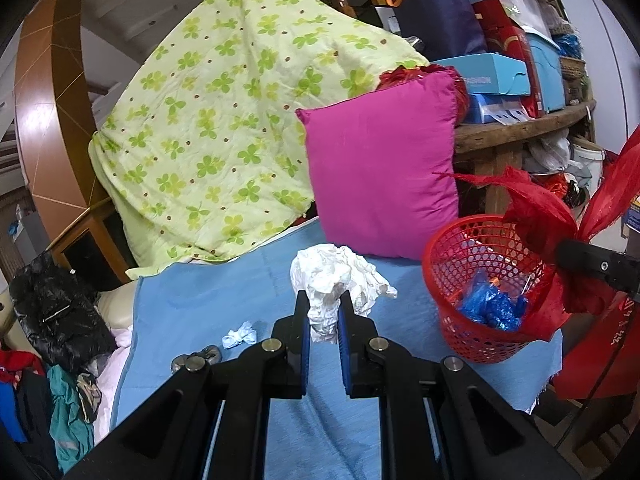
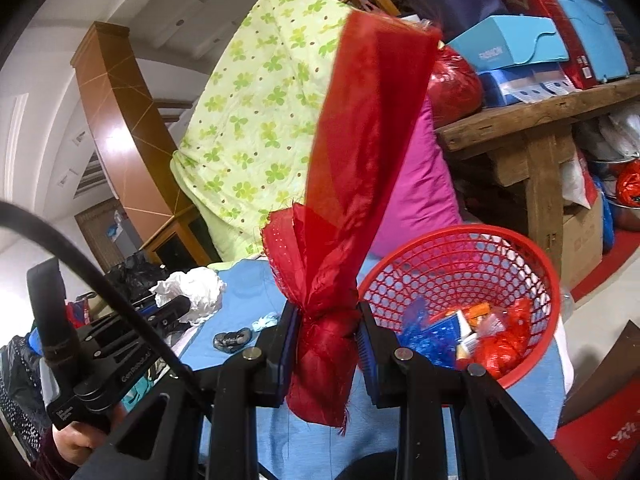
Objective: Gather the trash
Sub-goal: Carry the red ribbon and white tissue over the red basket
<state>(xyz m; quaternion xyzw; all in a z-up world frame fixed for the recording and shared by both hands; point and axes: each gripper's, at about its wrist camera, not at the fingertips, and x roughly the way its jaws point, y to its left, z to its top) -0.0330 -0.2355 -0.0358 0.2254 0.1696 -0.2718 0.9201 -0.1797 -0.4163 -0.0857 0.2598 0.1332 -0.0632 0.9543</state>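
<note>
Left wrist view: the left gripper (image 1: 324,314) has its fingers closed on a crumpled tissue (image 1: 336,280) resting on the blue surface (image 1: 224,300); a red basket (image 1: 476,296) stands just right. Right wrist view: the right gripper (image 2: 328,340) pinches a red ribbon (image 2: 352,184) beside the basket (image 2: 460,276); trash lies inside.

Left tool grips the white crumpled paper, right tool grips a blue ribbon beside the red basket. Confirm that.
Not quite. The right tool grips a red ribbon, not blue, as the right wrist view shows. The left tool does grip the white crumpled paper, beside the red basket.
</note>
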